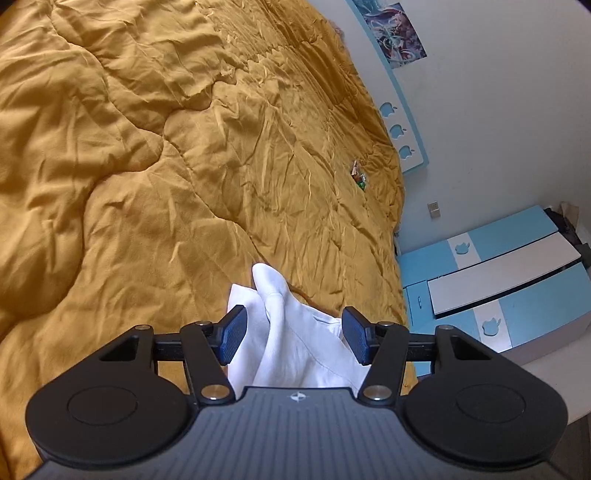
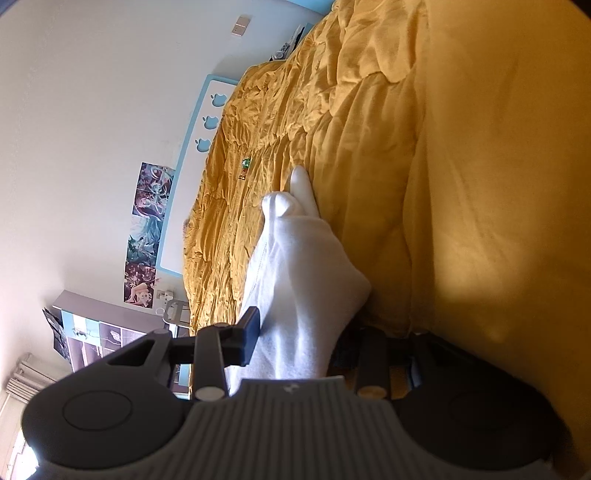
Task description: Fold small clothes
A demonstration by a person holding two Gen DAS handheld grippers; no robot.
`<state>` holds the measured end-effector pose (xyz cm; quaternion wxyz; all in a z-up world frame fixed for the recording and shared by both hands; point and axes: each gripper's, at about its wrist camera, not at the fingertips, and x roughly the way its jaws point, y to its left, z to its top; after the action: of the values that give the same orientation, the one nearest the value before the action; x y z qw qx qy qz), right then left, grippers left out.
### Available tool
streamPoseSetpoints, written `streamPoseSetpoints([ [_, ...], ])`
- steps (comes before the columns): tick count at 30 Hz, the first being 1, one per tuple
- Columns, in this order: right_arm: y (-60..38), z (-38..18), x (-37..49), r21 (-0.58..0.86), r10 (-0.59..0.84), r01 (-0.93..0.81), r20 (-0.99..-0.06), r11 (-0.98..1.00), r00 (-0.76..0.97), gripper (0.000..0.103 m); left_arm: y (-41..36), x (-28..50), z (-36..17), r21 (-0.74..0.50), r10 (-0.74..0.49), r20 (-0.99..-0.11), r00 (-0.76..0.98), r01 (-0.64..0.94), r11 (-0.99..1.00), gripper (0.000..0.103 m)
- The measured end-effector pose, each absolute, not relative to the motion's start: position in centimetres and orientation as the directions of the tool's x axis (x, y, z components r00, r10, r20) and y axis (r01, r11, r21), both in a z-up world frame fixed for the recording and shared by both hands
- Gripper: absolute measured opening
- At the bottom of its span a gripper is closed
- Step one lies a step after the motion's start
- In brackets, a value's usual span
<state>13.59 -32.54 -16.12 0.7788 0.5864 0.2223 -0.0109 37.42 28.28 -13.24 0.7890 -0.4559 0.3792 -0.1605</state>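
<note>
Here, on a rumpled mustard quilt [image 1: 147,147] spread over a bed: a white sock [image 1: 271,291], lying on a white folded cloth [image 1: 325,343] with a stitched hem. Sits low and centre in the left wrist view, toe end toward the middle of the frame. Framed there by the left tongs [image 1: 295,334], blue pads standing wide apart, one on each side of the white pile. No press on the fabric from either pad; both just beside it.

Farther up the quilt, right of centre, a small colourful wrapper [image 1: 358,175]. Beyond the quilt's right edge, a pale blue headboard [image 1: 402,129] with apple-shaped cutouts, a poster [image 1: 395,33] at the upper right, and a blue-and-white cabinet [image 1: 498,277] at the right.

In the right wrist view, much the same pile, running from bottom centre up toward the middle, sock tip against the quilt folds. At the bottom, the right tongs [image 2: 299,339] with the white fabric between the fingers. Only the left-hand pad plain to see, right up against the cloth's edge; the other finger lost in shadow behind the sock. Clamped or merely beside it: cannot tell. A strip of posters at the left of that frame.
</note>
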Motion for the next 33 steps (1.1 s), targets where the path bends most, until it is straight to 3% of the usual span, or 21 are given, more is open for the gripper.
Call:
streamPoseSetpoints([
  [6,-32.8,-16.7,14.3,0.909,0.253,0.267,-0.353,0.321,0.901,0.032,27.3,39.8,-15.0,-0.835,-0.621,-0.491,0.611,-0.128,0.535,0.061],
  [8,-32.7,-16.8,14.4,0.903,0.251,0.261,-0.355,0.340,0.901,0.032,26.9,40.0,-15.1,-0.831,-0.612,-0.496,0.615,-0.134,0.539,0.027],
  [9,-32.6,-16.8,14.5,0.902,0.249,0.256,-0.352,0.347,0.902,0.032,26.7,40.1,-14.9,-0.824,-0.610,-0.500,0.615,-0.121,0.553,0.021],
  [13,-32.6,-17.1,14.7,0.907,0.255,0.241,-0.338,0.344,0.906,0.032,25.4,41.0,-14.3,-0.793,-0.620,-0.526,0.583,-0.072,0.605,0.021],
  [16,-32.5,-17.3,14.8,0.912,0.262,0.232,-0.328,0.339,0.908,0.032,24.9,41.9,-14.3,-0.749,-0.577,-0.585,0.570,-0.107,0.654,0.037],
  [18,-32.5,-17.4,14.6,0.912,0.262,0.229,-0.326,0.342,0.908,0.032,24.4,42.4,-14.5,-0.712,-0.543,-0.627,0.559,-0.128,0.690,0.037],
  [19,-32.4,-17.4,14.6,0.911,0.262,0.228,-0.326,0.344,0.909,0.032,24.2,42.5,-14.5,-0.695,-0.523,-0.643,0.559,-0.139,0.705,0.020],
  [20,-32.5,-17.5,14.6,0.911,0.261,0.227,-0.326,0.346,0.909,0.032,23.9,42.5,-14.3,-0.668,-0.488,-0.667,0.563,-0.162,0.726,0.012],
  [21,-32.4,-17.5,14.7,0.910,0.261,0.226,-0.325,0.346,0.909,0.032,23.7,42.4,-14.2,-0.666,-0.481,-0.666,0.571,-0.162,0.728,0.011],
  [27,-32.3,-17.7,14.9,0.913,0.265,0.216,-0.316,0.347,0.911,0.032,23.4,41.0,-11.2,-0.747,-0.560,-0.480,0.675,0.021,0.665,0.011],
  [33,-32.3,-17.9,14.9,0.915,0.272,0.207,-0.309,0.347,0.911,0.032,23.6,41.4,-10.7,-0.793,-0.618,-0.363,0.698,0.117,0.598,0.011],
])
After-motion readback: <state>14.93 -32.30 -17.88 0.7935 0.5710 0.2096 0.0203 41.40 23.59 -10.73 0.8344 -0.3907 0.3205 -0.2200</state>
